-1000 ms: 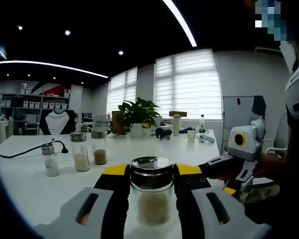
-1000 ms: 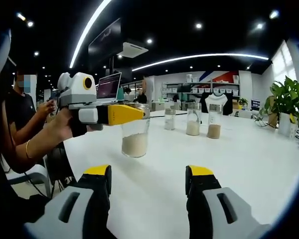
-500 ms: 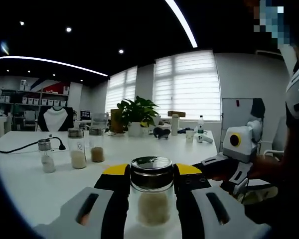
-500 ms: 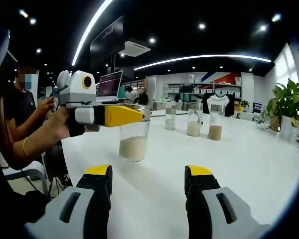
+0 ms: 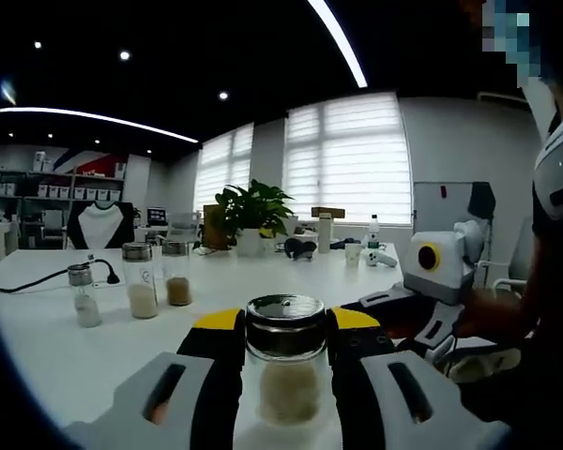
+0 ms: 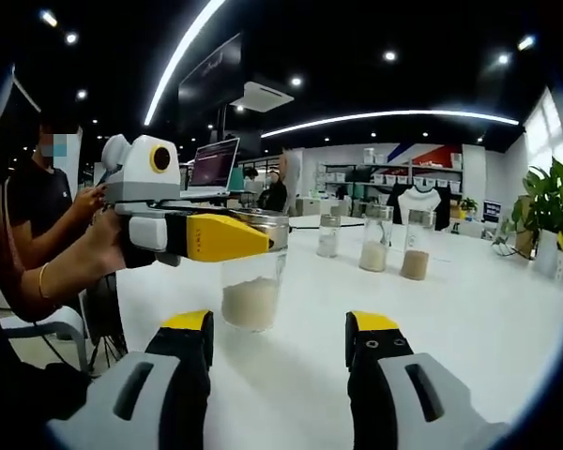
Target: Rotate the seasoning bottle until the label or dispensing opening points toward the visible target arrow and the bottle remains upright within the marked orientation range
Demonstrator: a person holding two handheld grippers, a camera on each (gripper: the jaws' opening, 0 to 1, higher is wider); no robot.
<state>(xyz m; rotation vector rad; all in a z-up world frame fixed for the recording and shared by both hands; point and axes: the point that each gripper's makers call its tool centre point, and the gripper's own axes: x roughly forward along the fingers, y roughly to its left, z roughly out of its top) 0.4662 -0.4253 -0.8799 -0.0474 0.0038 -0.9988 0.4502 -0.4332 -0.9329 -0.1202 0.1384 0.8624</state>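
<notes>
On a white table (image 5: pixel 38 347), three small jars (image 5: pixel 142 281) of seasoning stand in a row toward the far left edge, their labels too small to read. At centre, the left gripper (image 5: pixel 286 337) is clamped on the seasoning bottle (image 5: pixel 284 366), upright, its base cut off by the left gripper view's lower edge; no label or arrow can be made out. In the right gripper view, the bottle's neck is hidden behind a yellow jaw. The right gripper (image 6: pixel 279 330) hangs near the bottle, jaws apart, holding nothing.
</notes>
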